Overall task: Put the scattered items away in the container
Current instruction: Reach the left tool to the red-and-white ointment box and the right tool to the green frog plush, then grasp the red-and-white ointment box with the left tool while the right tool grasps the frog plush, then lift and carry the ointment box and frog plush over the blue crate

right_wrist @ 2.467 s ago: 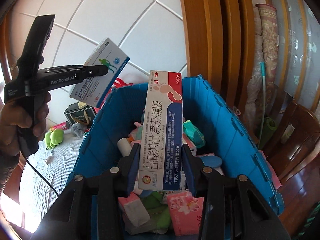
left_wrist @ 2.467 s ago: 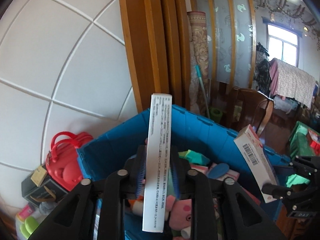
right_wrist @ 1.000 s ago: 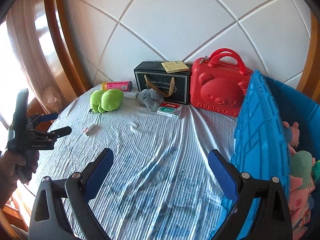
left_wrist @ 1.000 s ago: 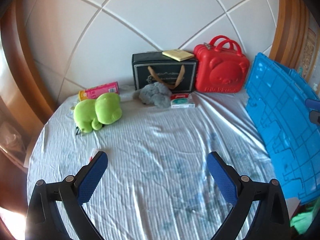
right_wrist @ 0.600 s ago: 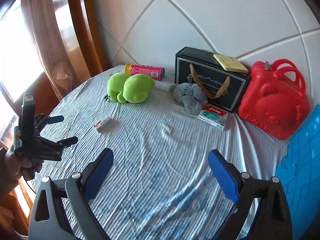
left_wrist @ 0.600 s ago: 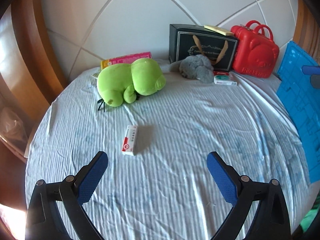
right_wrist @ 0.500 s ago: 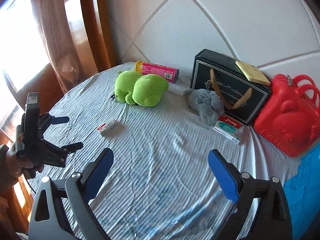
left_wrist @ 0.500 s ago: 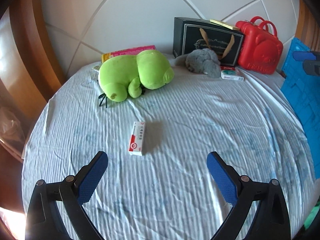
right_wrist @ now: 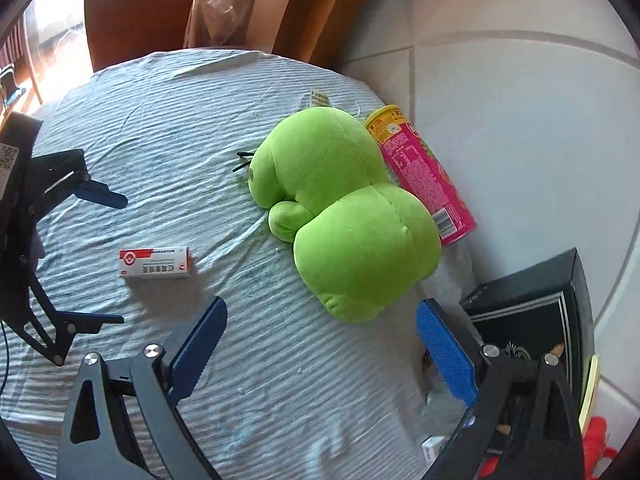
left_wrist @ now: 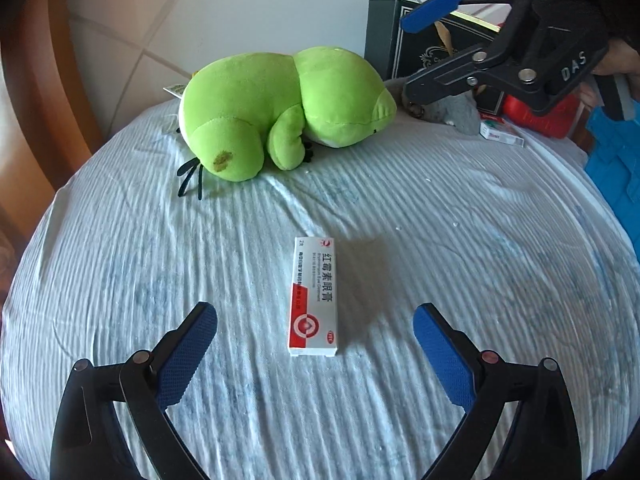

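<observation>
Both grippers have moved in closer: the left gripper (left_wrist: 315,334) is hovering, fingers wide, around the ointment box (left_wrist: 314,295) lying on the table (left_wrist: 460,220); the right gripper (right_wrist: 320,326), equally wide, is facing the green plush frog (right_wrist: 344,216).

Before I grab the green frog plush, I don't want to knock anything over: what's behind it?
Behind the green frog plush, against the wall, a pink snack can lies on its side, touching it. The plush covers the can's near side; anything under it is hidden.

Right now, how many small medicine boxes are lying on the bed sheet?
2. A red-and-white box lies flat between the open left gripper fingers; a second small box lies far right beside the grey plush. Others may be hidden.
</observation>
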{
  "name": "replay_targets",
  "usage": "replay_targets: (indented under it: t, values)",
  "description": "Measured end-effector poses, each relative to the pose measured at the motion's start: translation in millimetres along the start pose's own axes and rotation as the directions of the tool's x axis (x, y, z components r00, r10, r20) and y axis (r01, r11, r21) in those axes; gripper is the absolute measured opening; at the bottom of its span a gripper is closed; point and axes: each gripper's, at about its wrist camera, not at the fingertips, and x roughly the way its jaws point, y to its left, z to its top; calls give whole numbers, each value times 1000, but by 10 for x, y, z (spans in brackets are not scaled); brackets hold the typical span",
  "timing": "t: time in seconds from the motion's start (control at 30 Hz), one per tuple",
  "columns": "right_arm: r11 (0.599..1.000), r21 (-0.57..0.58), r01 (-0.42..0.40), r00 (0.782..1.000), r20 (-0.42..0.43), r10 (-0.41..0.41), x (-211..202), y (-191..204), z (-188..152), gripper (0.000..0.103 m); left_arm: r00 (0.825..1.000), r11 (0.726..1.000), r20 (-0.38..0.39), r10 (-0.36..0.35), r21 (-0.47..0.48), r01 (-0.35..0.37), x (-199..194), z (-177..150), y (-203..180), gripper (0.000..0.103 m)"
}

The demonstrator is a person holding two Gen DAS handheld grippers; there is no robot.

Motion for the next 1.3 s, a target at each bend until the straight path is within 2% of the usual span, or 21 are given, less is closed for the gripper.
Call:
replay_targets:
  t: [0.17, 0.3, 0.33, 0.47, 0.53, 0.6, 0.63, 0.67, 0.73, 0.77, 0.8, 0.83, 0.97, 1.1, 1.3]
  values:
    - [985, -174, 9, 998, -67, -21, 416, 47, 303, 97, 998, 998, 5, -60, 5, 60, 149, 57, -50, 100]
    - [977, -215, 12, 995, -98, -34, 704, 6, 511, 97, 997, 997, -33, -65, 39, 66, 310, 77, -99, 100]
    - [973, -231, 23, 993, -109, -49, 782, 3, 551, 101, 997, 997, -38, -73, 37, 75, 333, 74, -101, 100]
    - [966, -255, 40, 976, -196, -92, 1131, -32, 643, 103, 997, 996, -31, -72, 47, 74, 351, 97, -131, 100]
    - [959, -275, 69, 965, -226, -134, 1261, -31, 631, 103, 997, 996, -28, -71, 57, 72, 356, 108, -150, 93]
    - [967, -238, 92, 955, -255, -154, 1334, -62, 607, 103, 998, 997, -13, -61, 52, 62, 348, 116, -144, 85]
    - [971, -215, 107, 954, -251, -161, 1331, -81, 598, 95, 998, 997, -6, -56, 46, 57, 341, 116, -130, 78]
    - [973, -194, 124, 955, -242, -170, 1310, -107, 595, 82, 999, 998, 2, -53, 40, 53, 329, 113, -110, 74]
    - [978, -156, 138, 957, -233, -172, 1252, -162, 601, 70, 998, 999, 22, -51, 18, 51, 296, 103, -57, 50]
    - [978, -149, 146, 957, -230, -178, 1222, -182, 604, 64, 999, 999, 27, -44, 5, 43, 286, 101, -25, 44]
    - [979, -137, 153, 957, -226, -181, 1183, -203, 606, 62, 999, 999, 31, -36, -9, 36, 277, 100, 7, 31]
    - [980, -119, 157, 958, -221, -180, 1140, -227, 605, 59, 999, 999, 32, -38, -23, 39, 271, 97, 43, 26]
    - [990, -52, 134, 968, -206, -142, 951, -248, 562, 57, 998, 998, 25, -64, -27, 65, 244, 78, 50, 25]
    - [993, -16, 114, 977, -182, -115, 709, -182, 490, 57, 996, 993, 17, -89, -76, 90, 179, 21, 93, 25]
    - [994, 78, 82, 987, -145, -70, 221, -143, 299, 57, 995, 988, 14, -101, -117, 102, -71, -92, 101, 25]
